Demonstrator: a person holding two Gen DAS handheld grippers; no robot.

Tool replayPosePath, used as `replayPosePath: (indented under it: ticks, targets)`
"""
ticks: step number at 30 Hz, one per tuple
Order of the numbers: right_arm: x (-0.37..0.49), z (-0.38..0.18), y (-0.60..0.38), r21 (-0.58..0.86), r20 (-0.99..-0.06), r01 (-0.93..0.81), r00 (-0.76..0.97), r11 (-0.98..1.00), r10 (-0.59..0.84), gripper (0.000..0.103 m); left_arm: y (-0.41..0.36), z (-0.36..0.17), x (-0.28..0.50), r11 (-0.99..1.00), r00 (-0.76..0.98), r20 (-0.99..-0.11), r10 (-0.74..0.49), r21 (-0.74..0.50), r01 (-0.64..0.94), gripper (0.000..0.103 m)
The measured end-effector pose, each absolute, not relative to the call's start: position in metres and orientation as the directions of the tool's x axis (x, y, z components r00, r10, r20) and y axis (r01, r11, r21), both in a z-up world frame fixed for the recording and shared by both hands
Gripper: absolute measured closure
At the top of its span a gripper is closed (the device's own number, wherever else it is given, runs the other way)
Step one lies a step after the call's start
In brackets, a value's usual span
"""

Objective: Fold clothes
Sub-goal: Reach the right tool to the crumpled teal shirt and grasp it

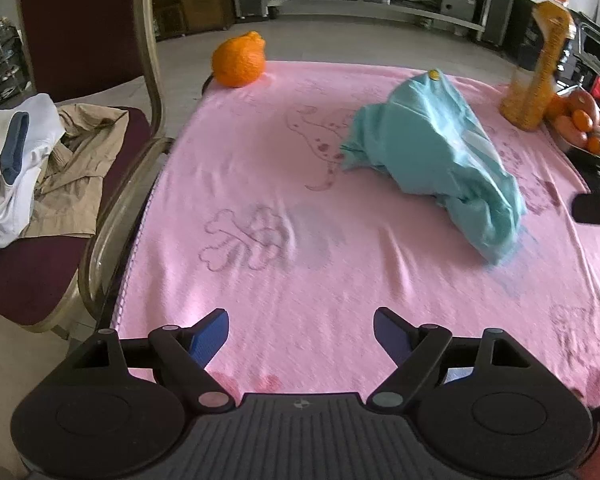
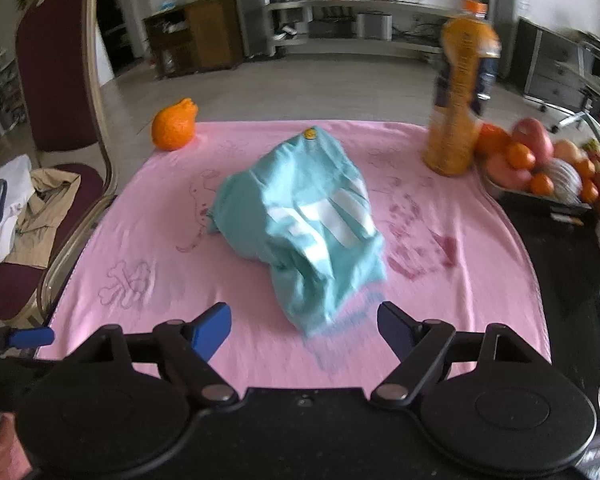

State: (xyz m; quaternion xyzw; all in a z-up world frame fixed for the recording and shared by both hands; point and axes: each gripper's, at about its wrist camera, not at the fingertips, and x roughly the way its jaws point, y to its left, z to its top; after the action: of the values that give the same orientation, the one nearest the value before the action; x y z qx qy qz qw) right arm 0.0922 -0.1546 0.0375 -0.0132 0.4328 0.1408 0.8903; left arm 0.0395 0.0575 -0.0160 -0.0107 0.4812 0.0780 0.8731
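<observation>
Pink blanket (image 2: 440, 320) spread over the bench, its near edge hidden behind both devices; teal garment (image 2: 300, 220) crumpled mid-blanket, near hem smeared by blur, white stripes hard to read. Clothes pile (image 1: 40, 160) on chair (image 1: 112, 60), cut off at left. Left hand-held gripper (image 1: 301, 330) and right hand-held gripper (image 2: 304, 326) spread wide, pinching nothing.

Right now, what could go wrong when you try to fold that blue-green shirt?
The teal shirt lies in a crumpled heap, so a gripper might pinch several layers at once and fold it lumpy. The tall juice bottle stands near the shirt on the pink towel; a swinging sleeve could tip it. Pulling the shirt might also drag the towel, and the orange fruit on its far corner could roll off.
</observation>
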Motion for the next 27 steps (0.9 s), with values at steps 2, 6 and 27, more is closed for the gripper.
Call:
replayPosePath:
  ticks: [2,6,27]
  targets:
    - [0.109,0.032,-0.139,0.106,-0.78,-0.311,0.563,0.944,0.273,0.024,0.062,-0.018,0.043,0.985,0.534,-0.834,0.141,0.064,-0.161,0.022]
    - [0.14,0.017,-0.107,0.185,-0.78,-0.402,0.495,0.897,0.383,0.029,0.073,-0.024,0.052,0.978,0.528,-0.835,0.156,0.055,-0.201,0.019]
    - [0.236,-0.062,-0.033,-0.065,-0.86,-0.338,0.497,0.939,0.12,0.093,0.122,-0.056,0.056,0.968,0.498,-0.862,0.089,-0.044,-0.249,0.019]
